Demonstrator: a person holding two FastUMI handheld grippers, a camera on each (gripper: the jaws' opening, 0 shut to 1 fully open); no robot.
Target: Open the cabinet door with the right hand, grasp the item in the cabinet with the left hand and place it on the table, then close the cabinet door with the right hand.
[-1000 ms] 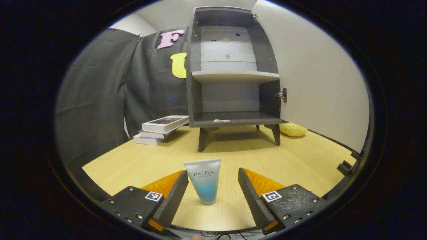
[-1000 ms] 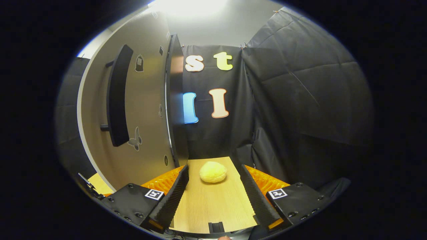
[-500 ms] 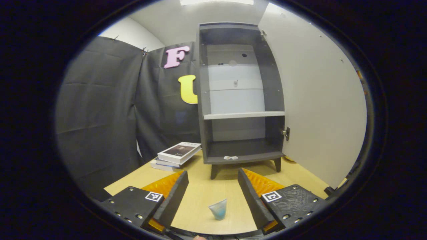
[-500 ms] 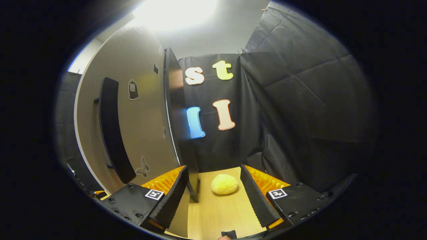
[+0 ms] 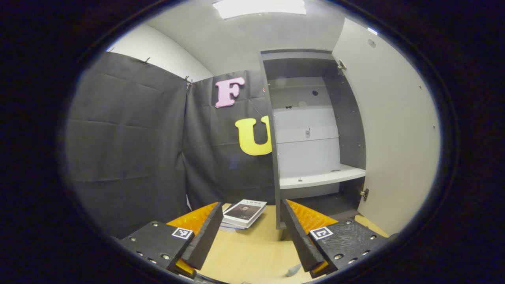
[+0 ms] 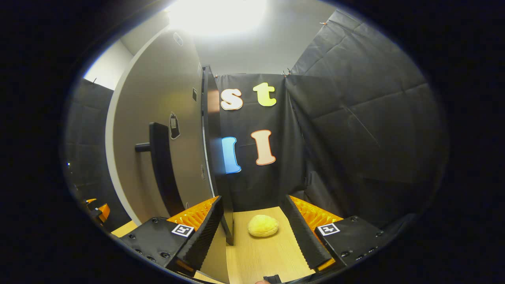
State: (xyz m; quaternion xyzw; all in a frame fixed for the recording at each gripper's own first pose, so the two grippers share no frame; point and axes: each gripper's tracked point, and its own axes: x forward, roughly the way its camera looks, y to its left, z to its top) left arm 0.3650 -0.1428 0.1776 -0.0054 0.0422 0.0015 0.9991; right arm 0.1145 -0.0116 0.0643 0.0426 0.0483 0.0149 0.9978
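In the right gripper view the upright door handle [image 6: 159, 165] is seen left of centre, above-left of the open, empty right gripper [image 6: 256, 236].

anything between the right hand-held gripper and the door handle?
Nothing visible. In the right gripper view the right hand-held gripper is open, and the handle stands out from the open door up to its left, with bare space between. The yellow sponge lies ahead, off that line.

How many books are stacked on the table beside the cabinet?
2 at least: the top book lies skewed on a lower book, left of the open cabinet. More may sit hidden beneath.
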